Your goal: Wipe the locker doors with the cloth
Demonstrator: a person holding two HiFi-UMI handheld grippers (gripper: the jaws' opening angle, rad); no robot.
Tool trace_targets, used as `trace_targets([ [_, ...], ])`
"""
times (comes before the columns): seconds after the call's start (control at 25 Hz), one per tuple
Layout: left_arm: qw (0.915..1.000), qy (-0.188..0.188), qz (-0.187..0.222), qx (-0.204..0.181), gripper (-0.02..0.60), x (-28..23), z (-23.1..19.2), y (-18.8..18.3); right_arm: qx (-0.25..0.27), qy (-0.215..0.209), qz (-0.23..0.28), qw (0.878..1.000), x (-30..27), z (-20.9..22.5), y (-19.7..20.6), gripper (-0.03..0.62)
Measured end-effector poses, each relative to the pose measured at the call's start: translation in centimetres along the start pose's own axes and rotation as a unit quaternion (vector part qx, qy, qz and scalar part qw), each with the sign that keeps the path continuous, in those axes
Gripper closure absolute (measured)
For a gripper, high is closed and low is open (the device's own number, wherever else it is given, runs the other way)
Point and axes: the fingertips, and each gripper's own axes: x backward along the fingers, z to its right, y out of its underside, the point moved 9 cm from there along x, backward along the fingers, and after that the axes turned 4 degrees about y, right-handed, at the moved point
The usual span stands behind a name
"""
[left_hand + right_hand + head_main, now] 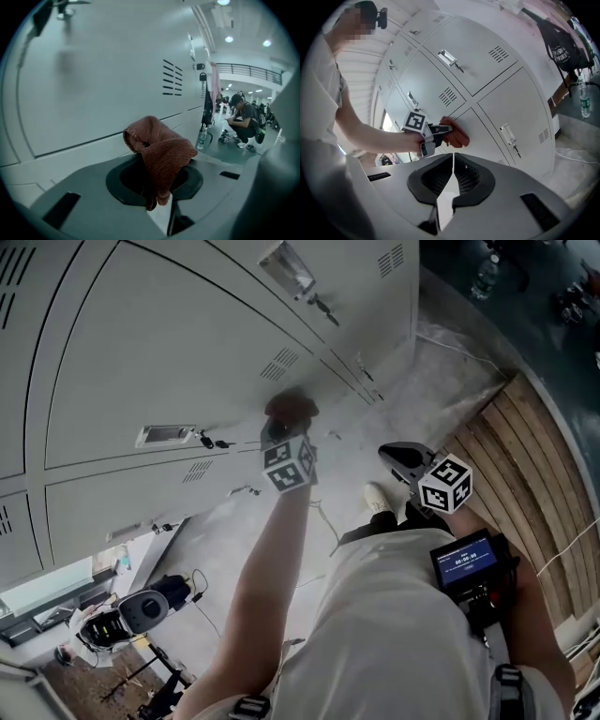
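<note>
A reddish-brown cloth [292, 409] is pressed against a grey locker door [169, 362], with my left gripper [282, 426] shut on it. In the left gripper view the cloth [159, 150] bunches over the jaws of the left gripper [157, 183], close to the door [93, 84] below its vent slots. The right gripper view shows the left gripper [440, 132] and cloth [458, 136] at the seam between doors [487, 126]. My right gripper [398, 457] hangs back from the lockers near my body; its jaws [453, 161] are shut and empty.
Keys hang from a lock [211, 441] left of the cloth. A slatted wooden platform [525, 465] lies to the right on the concrete floor. A water bottle [201, 137] stands by the lockers and a person [243, 119] crouches beyond. Equipment [131, 615] sits lower left.
</note>
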Motion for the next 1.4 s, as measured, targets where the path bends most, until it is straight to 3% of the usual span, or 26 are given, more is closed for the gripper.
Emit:
trace_targets([
  [0.2, 0.9982, 0.054, -0.005, -0.027, 0.505, -4.3, 4.3, -2.7, -0.003, 0.019, 0.006, 1.0, 1.6, 0.9, 0.1, 0.574],
  [0.4, 0.9954, 0.094, -0.016, -0.006, 0.505, -7.8, 7.0, -3.4, -0.011, 0.037, 0.005, 0.999, 3.4, 1.7, 0.7, 0.574],
  [0.52, 0.9951, 0.095, -0.024, -0.005, 0.505, -8.8, 7.7, -2.7, -0.018, 0.041, -0.01, 0.999, 4.0, 1.9, 1.7, 0.574],
  [0.76, 0.9964, 0.046, -0.06, 0.037, 0.505, -7.7, 4.2, 1.7, -0.015, 0.023, -0.039, 0.999, 2.6, 0.9, 3.3, 0.574],
  [1.04, 0.9945, -0.033, -0.072, 0.068, 0.505, -2.4, -2.3, 7.1, -0.004, -0.008, -0.056, 0.998, -0.5, -1.4, 3.9, 0.574],
  [1.12, 0.9896, -0.067, -0.085, 0.095, 0.505, -0.8, -4.5, 9.0, -0.002, -0.011, -0.059, 0.998, -0.9, -1.6, 3.9, 0.574],
  [1.24, 0.9748, -0.12, -0.114, 0.149, 0.505, 0.8, -7.7, 12.2, -0.004, -0.009, -0.06, 0.998, -1.1, -1.5, 4.2, 0.574],
  [1.4, 0.9606, -0.14, -0.136, 0.198, 0.505, 0.8, -9.4, 15.1, -0.015, 0.0, -0.065, 0.998, -0.5, -1.3, 5.1, 0.574],
])
